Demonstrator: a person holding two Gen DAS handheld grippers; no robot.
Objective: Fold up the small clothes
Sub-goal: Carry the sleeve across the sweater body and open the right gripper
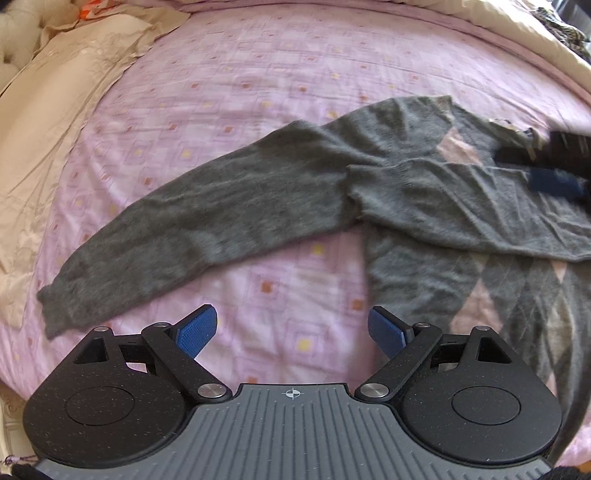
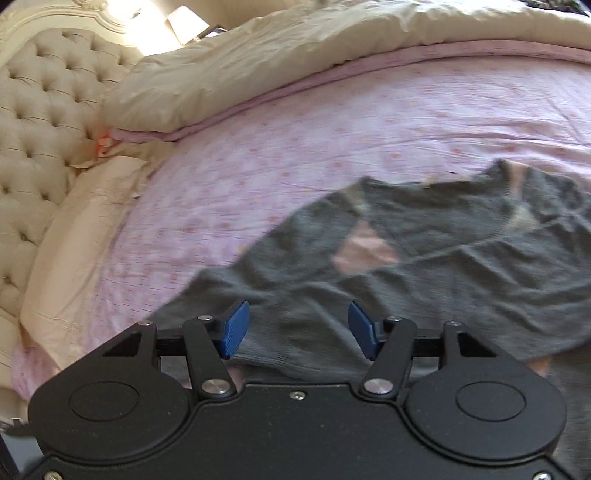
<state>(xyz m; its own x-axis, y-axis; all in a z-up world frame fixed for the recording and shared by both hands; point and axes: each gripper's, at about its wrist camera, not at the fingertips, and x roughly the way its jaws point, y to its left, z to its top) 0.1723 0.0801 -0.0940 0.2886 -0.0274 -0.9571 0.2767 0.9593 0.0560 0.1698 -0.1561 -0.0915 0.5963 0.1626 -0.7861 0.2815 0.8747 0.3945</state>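
Note:
A grey knit sweater (image 1: pixel 424 192) with pink argyle diamonds lies on the pink patterned bedsheet (image 1: pixel 258 92). One sleeve (image 1: pixel 207 229) stretches out to the left, its cuff (image 1: pixel 55 306) near the sheet's edge. The other sleeve is folded across the body. My left gripper (image 1: pixel 291 326) is open over bare sheet, just below the stretched sleeve, with nothing between its blue pads (image 1: pixel 195 328). My right gripper (image 2: pixel 297 326) is open too, hovering over the sweater (image 2: pixel 443 266) with nothing between its fingers. It also shows at the far right as the right gripper (image 1: pixel 517 170) near the collar.
A beige duvet (image 2: pixel 295 48) is bunched along the far side of the bed. A beige pillow (image 2: pixel 74 240) lies at the left, against a tufted headboard (image 2: pixel 44 103). Dark patterned fabric (image 1: pixel 565 26) sits at the top right corner.

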